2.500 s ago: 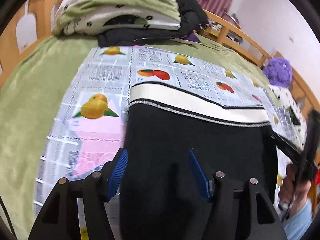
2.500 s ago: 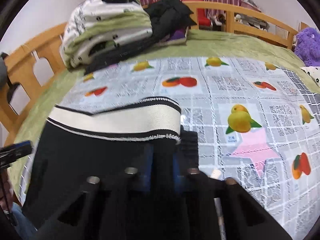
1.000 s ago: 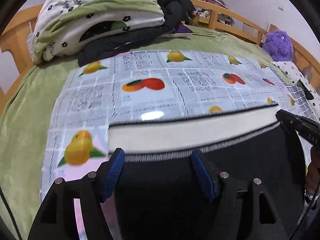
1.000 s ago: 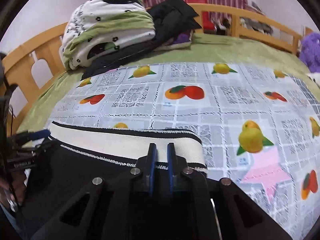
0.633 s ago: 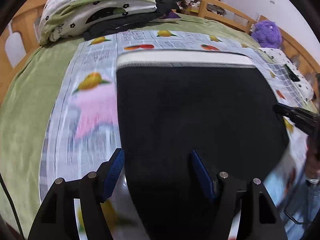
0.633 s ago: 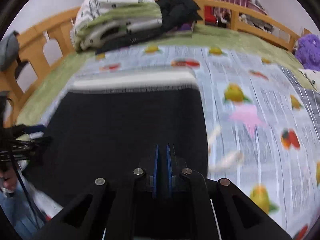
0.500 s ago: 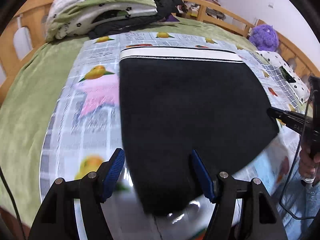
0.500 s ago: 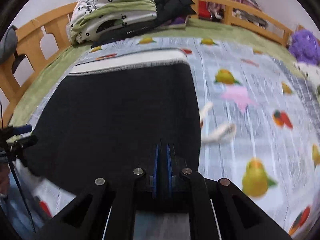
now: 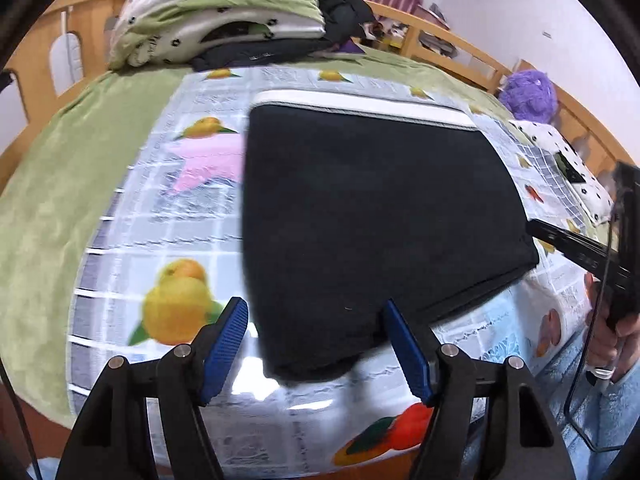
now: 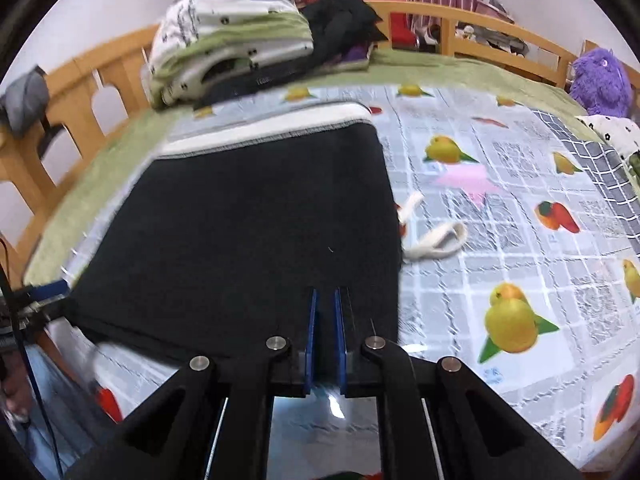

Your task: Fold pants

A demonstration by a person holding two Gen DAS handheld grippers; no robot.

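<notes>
Black pants (image 9: 360,208) (image 10: 248,220) lie folded flat on a fruit-print cloth (image 9: 180,216) (image 10: 500,200), the white waistband (image 9: 360,106) (image 10: 260,128) at the far end. My left gripper (image 9: 316,336) is open, its blue pads either side of the pants' near corner without pressing it. My right gripper (image 10: 325,296) sits over the near edge; its jaws are just opening, with only a slim gap, and the fabric lies flat under them, not pinched. A white drawstring (image 10: 432,240) pokes out at the pants' right side.
A pile of bedding and dark clothes (image 9: 216,20) (image 10: 232,32) sits at the far end of the green bed. A purple plush toy (image 9: 528,96) (image 10: 600,80) is at far right. Wooden rails ring the bed. A person's hand (image 9: 612,344) holds the right gripper.
Both grippers have drawn back from the waistband along the pants to the near edge. The pants stayed flat in place. The left jaws stayed wide, the right nearly together.
</notes>
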